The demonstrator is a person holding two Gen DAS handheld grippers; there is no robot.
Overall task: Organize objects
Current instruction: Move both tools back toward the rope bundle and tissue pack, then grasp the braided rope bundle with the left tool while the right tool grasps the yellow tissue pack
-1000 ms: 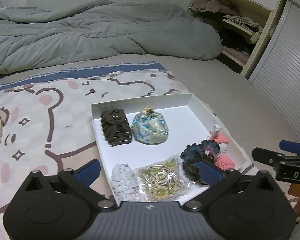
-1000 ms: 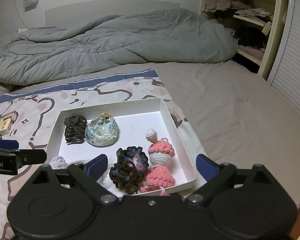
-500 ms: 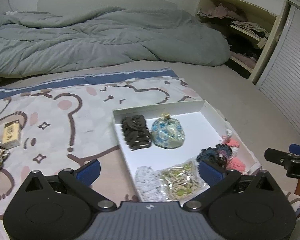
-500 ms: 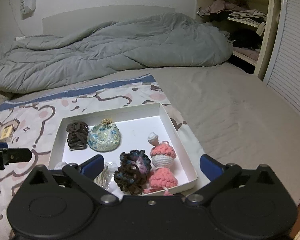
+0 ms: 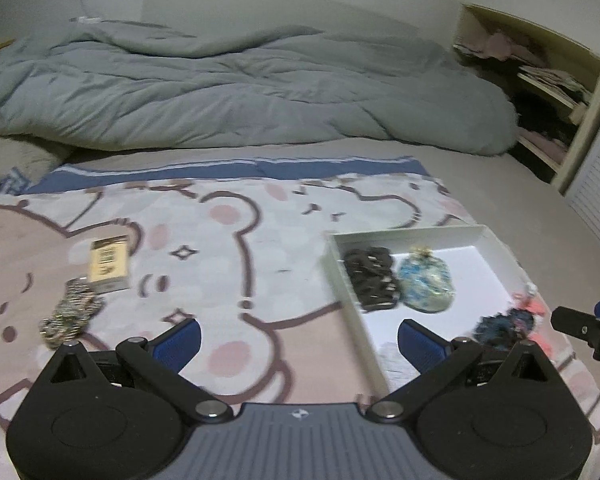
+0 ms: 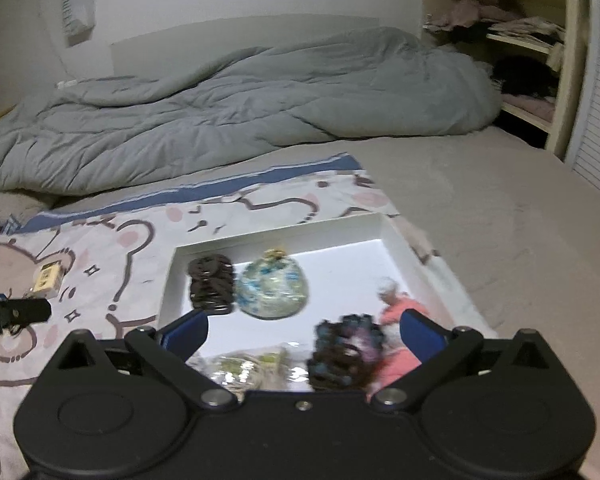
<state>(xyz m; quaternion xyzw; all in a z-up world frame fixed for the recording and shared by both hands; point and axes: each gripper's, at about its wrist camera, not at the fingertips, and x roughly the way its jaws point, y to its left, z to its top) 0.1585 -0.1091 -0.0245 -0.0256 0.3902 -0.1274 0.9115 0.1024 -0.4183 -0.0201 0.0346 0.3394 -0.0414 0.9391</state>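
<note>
Ahead of the left tool (image 5: 298,338) and off to its left lay the two things not yet put away — a small yellow box (image 5: 109,265) and a gold chain bundle (image 5: 69,313) touching its near end. That tool had swung away from the white tray (image 5: 496,242), which now sat to its right, so the box looked like the next pick. Its jaws stood wide with nothing between them. The right tool (image 6: 304,334) had just finished opening — it was empty too, over the dark scrunchie (image 6: 346,354) in the tray.
</note>
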